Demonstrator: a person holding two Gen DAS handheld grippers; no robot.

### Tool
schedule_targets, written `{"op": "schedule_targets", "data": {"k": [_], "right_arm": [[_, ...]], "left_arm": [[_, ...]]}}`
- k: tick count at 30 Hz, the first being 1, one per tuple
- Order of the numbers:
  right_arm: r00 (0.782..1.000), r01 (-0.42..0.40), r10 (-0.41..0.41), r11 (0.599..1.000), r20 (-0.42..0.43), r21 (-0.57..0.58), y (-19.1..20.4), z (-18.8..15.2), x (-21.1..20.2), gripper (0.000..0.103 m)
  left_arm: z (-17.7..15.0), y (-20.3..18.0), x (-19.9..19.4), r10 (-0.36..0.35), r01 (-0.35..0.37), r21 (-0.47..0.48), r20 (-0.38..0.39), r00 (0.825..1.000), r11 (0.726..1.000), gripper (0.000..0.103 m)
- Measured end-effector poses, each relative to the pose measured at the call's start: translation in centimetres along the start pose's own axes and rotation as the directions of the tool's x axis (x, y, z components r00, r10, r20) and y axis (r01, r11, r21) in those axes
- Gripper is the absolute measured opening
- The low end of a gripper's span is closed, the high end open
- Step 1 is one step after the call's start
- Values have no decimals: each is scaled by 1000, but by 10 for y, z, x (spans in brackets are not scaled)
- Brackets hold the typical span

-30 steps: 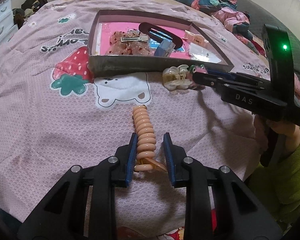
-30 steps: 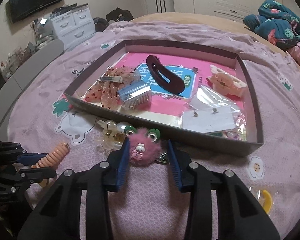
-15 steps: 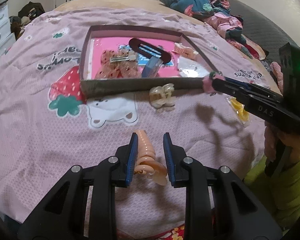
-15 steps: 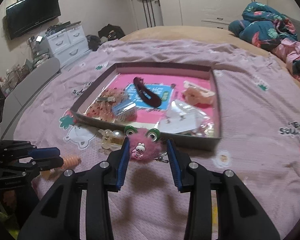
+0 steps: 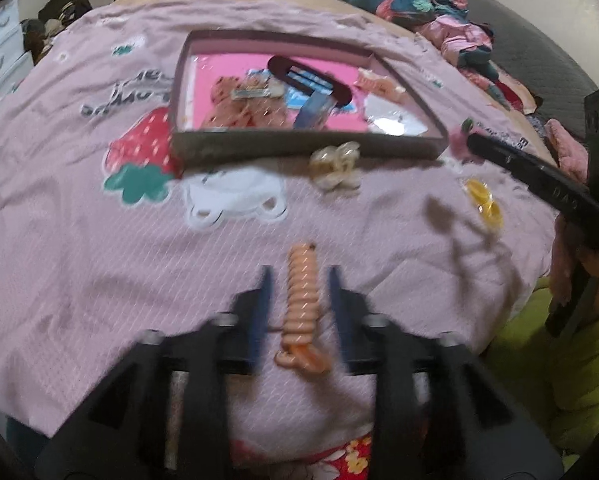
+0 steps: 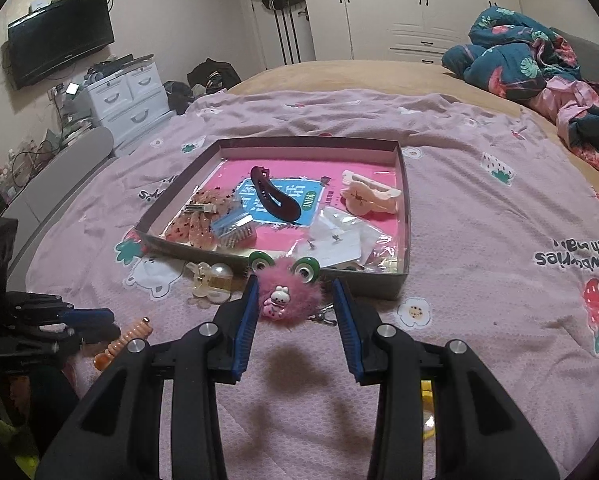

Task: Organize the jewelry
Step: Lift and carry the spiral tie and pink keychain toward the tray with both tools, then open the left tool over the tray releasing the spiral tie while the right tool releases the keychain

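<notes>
Since a second ago you have raised both tongs away from the bed: the tray looks smaller in both views, and the right tongs' shadow now falls on the bedspread beneath them. Your left tongs [image 5: 299,308] stand spread, with the peach spiral hair tie [image 5: 302,308] lying between the fingers; neither finger visibly presses it (the left view is blurred, so contact cannot be confirmed). From the right wrist view the tie's far end pokes out past the left tongs' tips, its other end drooping.

Your right tongs [image 6: 295,320] are pinching the pink fuzzy clip [image 6: 289,294], green eyes uppermost and a small white bunny charm on its front, with a metal clasp showing at its right. It is held just in front of the near wall of the cardboard tray [image 6: 403,208], above the pink bedspread [image 6: 499,240].

Inside the tray lie a dark oval clip [image 6: 273,200], a blue comb clip [image 6: 235,230], speckled translucent clips [image 6: 195,220], a peach claw clip [image 6: 367,196] and a clear bag of earrings [image 6: 339,236]. A pearl claw clip [image 6: 211,280] rests on the bedspread just outside the near wall. A yellow item [image 5: 483,200] lies further right.
</notes>
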State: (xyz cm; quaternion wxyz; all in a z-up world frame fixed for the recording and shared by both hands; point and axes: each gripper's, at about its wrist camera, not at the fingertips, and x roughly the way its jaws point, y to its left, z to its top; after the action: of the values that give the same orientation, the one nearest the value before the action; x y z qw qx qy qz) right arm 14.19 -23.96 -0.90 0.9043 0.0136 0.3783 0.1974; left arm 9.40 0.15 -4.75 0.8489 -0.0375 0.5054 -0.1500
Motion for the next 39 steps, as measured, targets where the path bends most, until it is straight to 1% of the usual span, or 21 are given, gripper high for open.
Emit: {"op": "schedule_targets", "data": {"k": [2,5,7,8,9,10,11,13,15,17,21,28,34,39], "right_arm": [[1000,-5,5,1000,-2,-6,3,0,1,36],[1000,-10,10,1000,-2,-12,6,0,1,36],[1000,-11,11,1000,0,-11,6,0,1,36],[1000,-12,12,1000,2,-9,6,0,0,36],[1000,-12,12,1000,4,-6,5,1,0,36],[1000,-12,12,1000,6,-4,5,2,0,36],[1000,-13,13,1000,8,-3,5,2,0,36],[1000,-15,15,1000,12,-3,5,3,0,36],[1000,-16,16,1000,17,-4,5,5,-2,36],[1000,-18,19,1000,25,-7,5,8,-4,36],[998,-18,19,1000,52,-19,7,20,-9,36],[997,-8,12,999,83,-47,9,44,-7,36],[997,4,-1,999,83,-45,3,61,6,36],[998,25,-23,999,61,-36,-6,72,25,36]], "left_arm": [[-5,1,4,4,-4,6,-25,1000,1000,34],[-12,0,16,1,-1,6,-68,998,1000,34],[-15,-4,20,9,-7,23,-75,997,1000,34],[-16,-8,22,20,-17,40,-76,997,999,30],[-17,-9,23,25,-21,49,-76,997,999,22],[-17,-10,25,32,-28,58,-78,996,998,18],[-17,-11,26,49,-44,73,-76,996,996,11],[-17,-9,25,44,-39,64,-73,996,997,10],[-13,-9,18,29,-26,61,-54,998,998,10],[-5,-9,8,9,-8,64,-23,1000,998,10],[20,-12,-13,12,-17,85,53,999,996,10],[79,-14,-32,36,-53,98,161,986,994,10],[120,-10,-25,38,-55,84,194,980,995,10],[137,-8,-10,51,-68,85,187,981,994,10]]}}
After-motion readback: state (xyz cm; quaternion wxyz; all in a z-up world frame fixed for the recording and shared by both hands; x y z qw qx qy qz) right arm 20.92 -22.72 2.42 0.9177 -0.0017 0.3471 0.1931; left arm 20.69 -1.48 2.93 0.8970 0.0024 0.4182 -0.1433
